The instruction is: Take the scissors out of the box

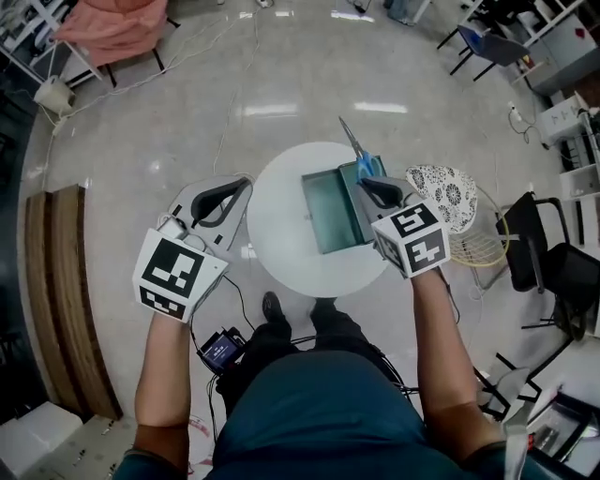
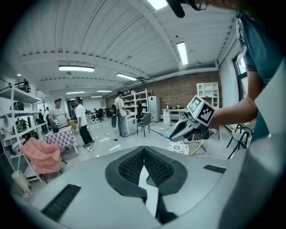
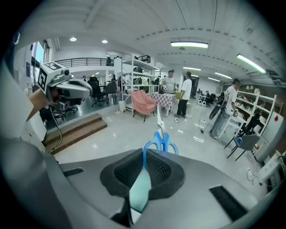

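While the scissors (image 1: pixel 364 165) (image 3: pixel 159 138) hang over the far right corner of the box (image 1: pixel 328 217), their blue handle is pinched between the jaws of the right tool (image 1: pixel 373 187) (image 3: pixel 145 156), blades pointing away from it. The teal box sits on the round white counter (image 1: pixel 281 230). Beside the counter's left edge, the left tool (image 1: pixel 239 187) (image 2: pixel 144 150) is over the floor, jaws pressed together on nothing.

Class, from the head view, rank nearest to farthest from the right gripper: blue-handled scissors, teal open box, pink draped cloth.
1. The blue-handled scissors, held in the right gripper.
2. The teal open box, just left, on the round white table.
3. The pink draped cloth, far upper left.
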### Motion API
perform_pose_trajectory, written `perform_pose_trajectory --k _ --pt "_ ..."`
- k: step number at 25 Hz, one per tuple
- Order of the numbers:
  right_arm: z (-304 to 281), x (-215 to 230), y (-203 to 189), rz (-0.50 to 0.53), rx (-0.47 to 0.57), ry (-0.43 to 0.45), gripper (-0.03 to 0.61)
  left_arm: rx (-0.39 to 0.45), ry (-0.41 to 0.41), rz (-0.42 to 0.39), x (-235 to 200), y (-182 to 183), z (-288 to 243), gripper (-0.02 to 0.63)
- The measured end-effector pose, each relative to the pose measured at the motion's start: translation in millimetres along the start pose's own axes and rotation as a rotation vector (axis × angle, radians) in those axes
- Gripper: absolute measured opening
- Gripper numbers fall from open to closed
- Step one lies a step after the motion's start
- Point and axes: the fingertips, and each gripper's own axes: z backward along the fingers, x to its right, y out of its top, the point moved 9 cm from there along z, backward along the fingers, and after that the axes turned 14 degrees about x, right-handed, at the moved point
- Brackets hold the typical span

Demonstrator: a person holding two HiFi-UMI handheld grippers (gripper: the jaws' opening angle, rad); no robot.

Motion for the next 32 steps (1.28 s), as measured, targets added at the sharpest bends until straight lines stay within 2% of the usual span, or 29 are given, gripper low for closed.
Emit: perform_pose_trajectory --k 8,14,18,25,32 --pt "67.7 -0.1 60.8 0.038 0.154 -0.034 0.051 0.050 -0.027 -0.068 7.6 67.5 5.7 0.018" --pt "117.8 -0.2 78.4 0.048 0.274 -0.041 0.051 0.083 -0.039 -0.100 28.8 97.6 8.1 0.018" --pt "135.7 -2.2 95.2 0.036 0.341 -0.040 0.050 0.093 -0.053 -0.112 28.3 113.8 8.3 0.018" --pt "142.7 -6.0 124.0 0.055 0.355 -0.069 0.049 0.092 -0.070 -0.138 14.7 139.4 12.5 0.018" --pt "137.1 -9.2 120.5 0.066 0.363 -0.075 0.049 0.092 -0.070 -0.142 12.8 130.7 12.3 0.018"
